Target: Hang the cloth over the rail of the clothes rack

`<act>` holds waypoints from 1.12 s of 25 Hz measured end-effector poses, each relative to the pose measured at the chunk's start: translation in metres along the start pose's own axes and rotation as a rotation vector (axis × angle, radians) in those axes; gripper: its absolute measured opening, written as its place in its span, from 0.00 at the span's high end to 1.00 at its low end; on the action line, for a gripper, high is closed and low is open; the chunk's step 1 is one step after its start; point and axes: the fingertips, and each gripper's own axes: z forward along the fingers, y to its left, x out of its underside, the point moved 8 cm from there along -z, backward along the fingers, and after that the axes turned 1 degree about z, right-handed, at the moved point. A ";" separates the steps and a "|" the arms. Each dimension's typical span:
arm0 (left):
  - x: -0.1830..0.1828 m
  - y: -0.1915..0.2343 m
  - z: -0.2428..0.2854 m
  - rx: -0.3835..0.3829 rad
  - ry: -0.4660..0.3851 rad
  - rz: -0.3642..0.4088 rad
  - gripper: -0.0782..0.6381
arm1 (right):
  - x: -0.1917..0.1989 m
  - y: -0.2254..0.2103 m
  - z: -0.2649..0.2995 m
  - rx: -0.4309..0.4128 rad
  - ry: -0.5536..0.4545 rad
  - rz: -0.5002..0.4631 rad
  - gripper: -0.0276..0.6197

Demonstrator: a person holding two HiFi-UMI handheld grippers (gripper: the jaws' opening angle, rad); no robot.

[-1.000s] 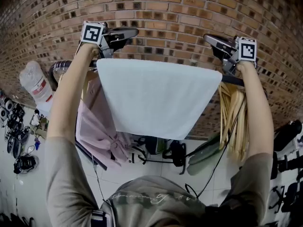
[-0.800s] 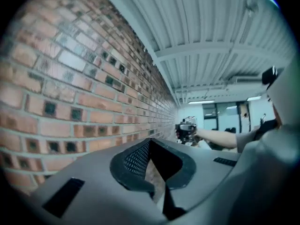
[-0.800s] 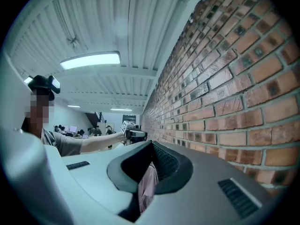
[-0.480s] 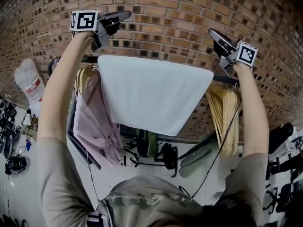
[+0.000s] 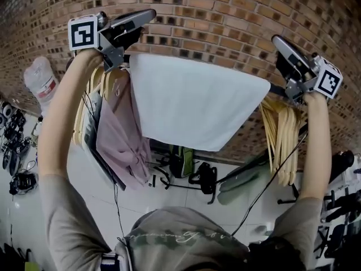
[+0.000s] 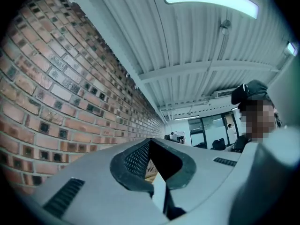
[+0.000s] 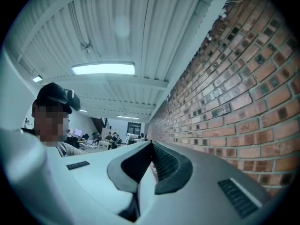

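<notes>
A white cloth [image 5: 197, 103] hangs spread between my two raised grippers, in front of the brick wall. Its top edge runs level with the dark rack rail [image 5: 276, 89], most of which it hides; whether it rests on the rail I cannot tell. My left gripper [image 5: 148, 16] is shut at the cloth's top left corner, and my right gripper [image 5: 278, 40] at its top right corner. In the left gripper view a white strip of cloth [image 6: 159, 196] shows between the closed jaws of the left gripper [image 6: 150, 140]. The right gripper [image 7: 151, 143] likewise pinches cloth [image 7: 144, 191].
A pink garment [image 5: 121, 134] hangs on wooden hangers [image 5: 90, 106] left of the cloth. More bare wooden hangers [image 5: 282, 140] hang at the right. A brick wall [image 5: 214, 21] stands close behind. Bags [image 5: 180, 168] and gear lie on the floor below; a white sack [image 5: 39, 83] stands far left.
Both grippers have moved outward and the cloth now stretches wider between them. The rack and hangers have shifted right in the head view.
</notes>
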 end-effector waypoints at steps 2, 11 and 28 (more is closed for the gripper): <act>0.013 -0.023 -0.013 0.030 -0.005 0.012 0.88 | 0.020 0.029 0.006 -0.046 0.023 -0.001 0.95; 0.111 -0.129 -0.032 0.066 0.065 0.143 0.88 | 0.139 0.113 0.002 -0.101 0.060 0.041 0.95; 0.302 -0.201 -0.073 0.233 0.135 0.012 0.88 | 0.306 0.221 0.010 0.063 0.101 0.021 0.95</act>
